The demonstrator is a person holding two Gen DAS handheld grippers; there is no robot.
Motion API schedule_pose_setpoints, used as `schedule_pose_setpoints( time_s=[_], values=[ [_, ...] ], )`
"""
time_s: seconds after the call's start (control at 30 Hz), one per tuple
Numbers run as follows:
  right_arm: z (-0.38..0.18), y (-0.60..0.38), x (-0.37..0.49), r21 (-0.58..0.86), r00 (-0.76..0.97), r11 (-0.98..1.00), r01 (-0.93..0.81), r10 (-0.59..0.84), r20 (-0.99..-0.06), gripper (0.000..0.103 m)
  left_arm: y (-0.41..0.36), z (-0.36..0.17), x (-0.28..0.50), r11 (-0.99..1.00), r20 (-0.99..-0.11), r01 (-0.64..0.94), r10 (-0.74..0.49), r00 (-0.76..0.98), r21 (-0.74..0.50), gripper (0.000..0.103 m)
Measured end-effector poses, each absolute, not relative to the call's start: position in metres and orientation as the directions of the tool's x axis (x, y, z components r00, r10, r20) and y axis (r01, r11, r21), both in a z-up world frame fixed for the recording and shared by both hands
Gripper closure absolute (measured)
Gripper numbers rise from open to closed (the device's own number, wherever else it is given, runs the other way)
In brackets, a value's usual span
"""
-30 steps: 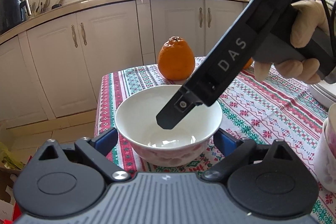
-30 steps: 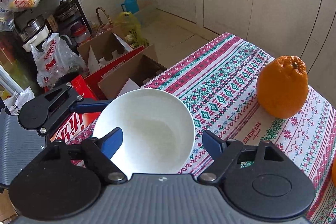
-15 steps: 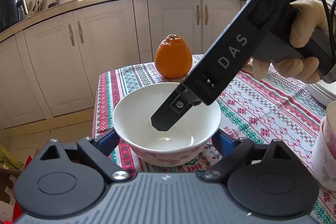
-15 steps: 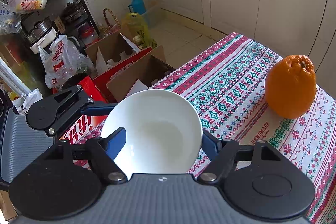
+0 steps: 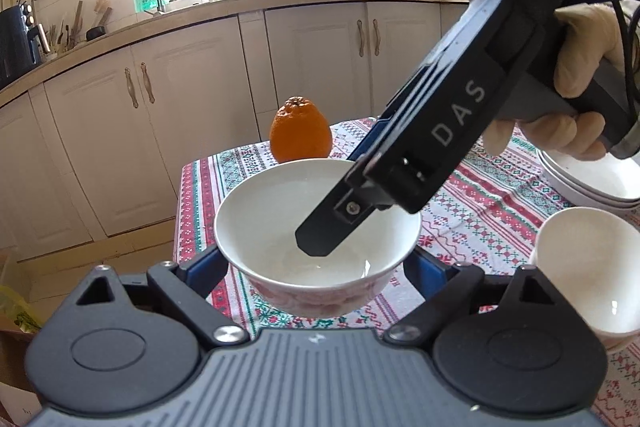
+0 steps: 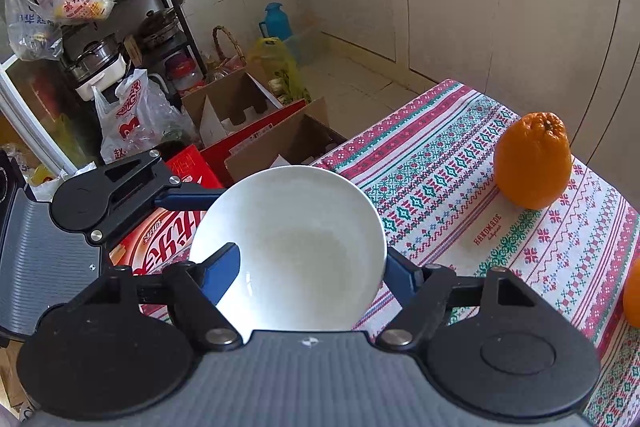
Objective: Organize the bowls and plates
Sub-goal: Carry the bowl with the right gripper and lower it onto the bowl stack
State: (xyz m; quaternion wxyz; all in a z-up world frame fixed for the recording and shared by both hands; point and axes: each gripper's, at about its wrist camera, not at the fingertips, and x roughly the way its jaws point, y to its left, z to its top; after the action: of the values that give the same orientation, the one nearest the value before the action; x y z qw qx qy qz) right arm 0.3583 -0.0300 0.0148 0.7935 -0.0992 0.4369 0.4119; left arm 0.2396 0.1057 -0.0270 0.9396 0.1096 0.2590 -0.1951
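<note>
Hanging between the blue fingers of the left claw point(image 5: 316, 265), the white bowl point(image 5: 256, 227) looks clasped at its flanks and raised a little off the patterned desk point(image 5: 480, 203), though its foot is half hidden behind the claw's body, so I judge the lift rather than see it; the right claw point(image 6: 310, 273) stands wide, one finger dipped inside the bowl and the other outside the rim, gripping nothing.

Compared with a moment ago, the left view has swung rightward; a second white bowl point(image 5: 592, 267) and a stack of plates point(image 5: 592, 183) have come into sight at the right edge, and the orange point(image 5: 301, 131) sits further back behind the rim; that suggests the bowl is being carried toward its fellows for nesting, with the setting-down not yet done.

From the right claw's view the bowl overhangs the desk edge, above the cardboard boxes point(image 6: 240, 103) on the floor.

The second bowl and the plates are cut off by the frame; how many plates are stacked I cannot tell; a gloved hand point(image 5: 580, 83) covers part of them; another orange fruit point(image 6: 632, 291) shows only as a sliver.
</note>
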Motion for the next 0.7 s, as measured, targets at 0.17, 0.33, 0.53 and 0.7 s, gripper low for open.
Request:
schedule_pose_setpoints(
  time_s=[0.17, 0.33, 0.53, 0.7],
  values=[
    [0.026, -0.044, 0.333, 0.197, 0.288, 0.639, -0.744, 0.572, -0.768, 0.022, 0.094, -0.016, 0.216, 0.895, -0.53, 0.431, -0.314, 0.788, 0.111, 0.009],
    [0.036, -0.056, 0.306, 0.185, 0.3, 0.637, -0.749, 0.575, -0.761, 0.022, 0.085, -0.005, 0.194, 0.891, -0.528, 0.439, -0.32, 0.787, 0.114, 0.009],
    [0.045, -0.068, 0.277, 0.177, 0.312, 0.632, -0.754, 0.582, -0.751, 0.022, 0.076, 0.007, 0.167, 0.889, -0.526, 0.445, -0.328, 0.785, 0.11, 0.009],
    [0.053, -0.079, 0.253, 0.169, 0.325, 0.629, -0.759, 0.59, -0.739, 0.022, 0.069, 0.014, 0.146, 0.884, -0.517, 0.452, -0.334, 0.788, 0.117, 0.009]
  ],
)
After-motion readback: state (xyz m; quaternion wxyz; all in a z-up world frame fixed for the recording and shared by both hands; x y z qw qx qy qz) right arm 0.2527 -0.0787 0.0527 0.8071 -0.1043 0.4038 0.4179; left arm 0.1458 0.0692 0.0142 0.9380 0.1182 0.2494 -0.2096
